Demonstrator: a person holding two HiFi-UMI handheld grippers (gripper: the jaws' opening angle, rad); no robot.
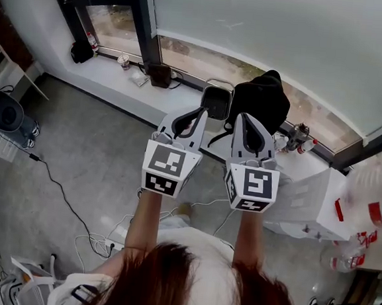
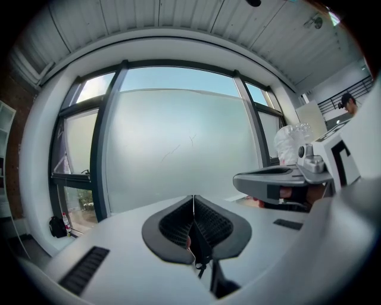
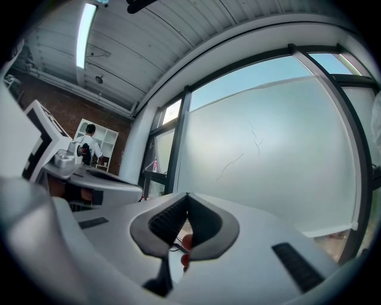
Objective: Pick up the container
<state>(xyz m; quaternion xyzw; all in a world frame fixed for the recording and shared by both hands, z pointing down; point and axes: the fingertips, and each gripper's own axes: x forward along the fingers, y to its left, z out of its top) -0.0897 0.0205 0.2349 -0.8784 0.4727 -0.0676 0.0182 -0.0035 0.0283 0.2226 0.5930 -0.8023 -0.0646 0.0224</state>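
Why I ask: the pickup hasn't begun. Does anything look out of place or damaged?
The frosted window bears a thin crack-like line. Loose cables sprawl over the floor. The left claw and right claw are both shut on nothing.

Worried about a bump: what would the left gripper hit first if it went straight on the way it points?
Probably the frosted window pane: the left gripper, jaws shut, looks straight at it with nothing showing between. How far off the pane stands is unclear.
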